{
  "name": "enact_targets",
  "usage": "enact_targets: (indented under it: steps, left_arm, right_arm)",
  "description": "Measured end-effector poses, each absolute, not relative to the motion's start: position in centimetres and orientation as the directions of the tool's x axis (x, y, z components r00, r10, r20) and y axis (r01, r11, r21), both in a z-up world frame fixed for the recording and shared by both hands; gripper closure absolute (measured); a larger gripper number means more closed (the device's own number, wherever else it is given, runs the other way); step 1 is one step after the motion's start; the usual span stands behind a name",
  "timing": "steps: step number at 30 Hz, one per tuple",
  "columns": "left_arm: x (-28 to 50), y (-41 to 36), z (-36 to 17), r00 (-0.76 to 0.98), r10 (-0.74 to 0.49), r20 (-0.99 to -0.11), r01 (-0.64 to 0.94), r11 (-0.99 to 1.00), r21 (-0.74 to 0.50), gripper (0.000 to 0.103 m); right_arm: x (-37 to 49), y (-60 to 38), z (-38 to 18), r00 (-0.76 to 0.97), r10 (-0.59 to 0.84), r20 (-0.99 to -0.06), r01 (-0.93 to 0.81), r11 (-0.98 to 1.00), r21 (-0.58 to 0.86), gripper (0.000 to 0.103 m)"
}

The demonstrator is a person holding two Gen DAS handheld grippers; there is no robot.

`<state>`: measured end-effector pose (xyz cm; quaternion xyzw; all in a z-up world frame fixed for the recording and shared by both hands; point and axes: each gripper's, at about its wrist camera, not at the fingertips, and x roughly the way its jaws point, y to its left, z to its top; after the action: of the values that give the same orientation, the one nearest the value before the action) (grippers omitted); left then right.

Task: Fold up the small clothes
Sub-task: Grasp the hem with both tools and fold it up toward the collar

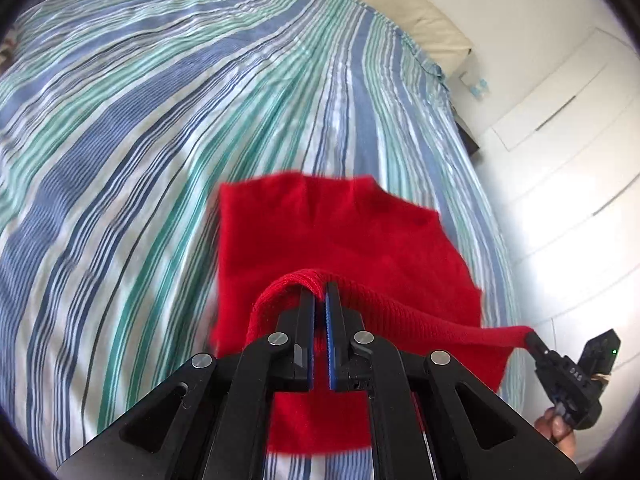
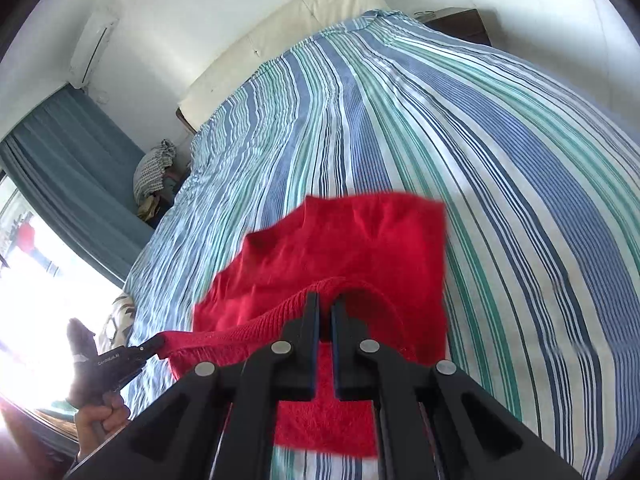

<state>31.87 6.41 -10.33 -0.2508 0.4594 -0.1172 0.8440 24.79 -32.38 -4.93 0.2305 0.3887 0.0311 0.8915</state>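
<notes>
A small red knitted garment [image 1: 344,236] hangs in the air over the striped bed cover [image 1: 160,120]. My left gripper [image 1: 321,288] is shut on its ribbed top edge. In that same view my right gripper [image 1: 530,338] pinches the other end of the edge at the right, and the rib is stretched between the two. From the right wrist, the red garment [image 2: 352,248] dangles below my right gripper [image 2: 325,300], which is shut on the ribbed edge. At the left, my left gripper [image 2: 158,345] holds the far end. The garment's lower part looks blurred.
The bed cover [image 2: 440,140] runs far ahead to a cream headboard [image 2: 288,32]. White cupboard doors [image 1: 560,152] stand right of the bed. A teal curtain [image 2: 72,176], a bright window and a pile of clothes [image 2: 154,178] lie to its left. A person's hand [image 2: 102,416] holds the left tool.
</notes>
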Motion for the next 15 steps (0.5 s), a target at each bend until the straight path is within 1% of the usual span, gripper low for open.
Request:
enact_targets:
  steps: [5,9,11,12,13,14,15]
  left_arm:
    - [39.7,5.6,-12.5,0.539,-0.387,-0.748,-0.075,0.862,-0.501,0.1]
    - [44.2,5.6,-14.7,0.52,-0.362,-0.774,-0.113,0.869,-0.482,0.099]
    - [46.1,5.5,-16.0,0.488,-0.331,-0.808,-0.145,0.882,-0.449,0.089]
    - [46.6,5.7,-16.1,0.488,-0.297,-0.821,-0.163,0.893,-0.42,0.084]
    - [47.0,6.1,-15.9,0.496,-0.247,-0.832,-0.187,0.906,-0.38,0.064]
    - [47.3,6.7,-15.4,0.512,-0.224,-0.829,-0.204,0.906,-0.371,0.045]
    - [47.2,7.6,-14.5,0.541,-0.209,-0.815,-0.219,0.901,-0.376,0.04]
  right_arm:
    - [34.0,-34.1,-7.4,0.662,0.201,-0.722,0.169,0.899,0.405,0.098]
    - [38.9,-35.7,-10.4,0.652,0.196,-0.732,0.203,0.885,0.418,0.098]
    - [40.8,-36.6,-12.6,0.64,0.235,-0.732,0.228,0.852,0.472,0.097]
    - [41.5,-37.1,-13.3,0.632,0.241,-0.737,0.242,0.842,0.483,0.095]
    - [41.9,-37.6,-13.9,0.632,0.24,-0.737,0.263,0.828,0.495,0.091]
    - [42.0,-38.0,-13.7,0.646,0.235,-0.726,0.269,0.82,0.505,0.082]
    - [41.8,-38.1,-13.4,0.658,0.223,-0.719,0.272,0.821,0.502,0.073]
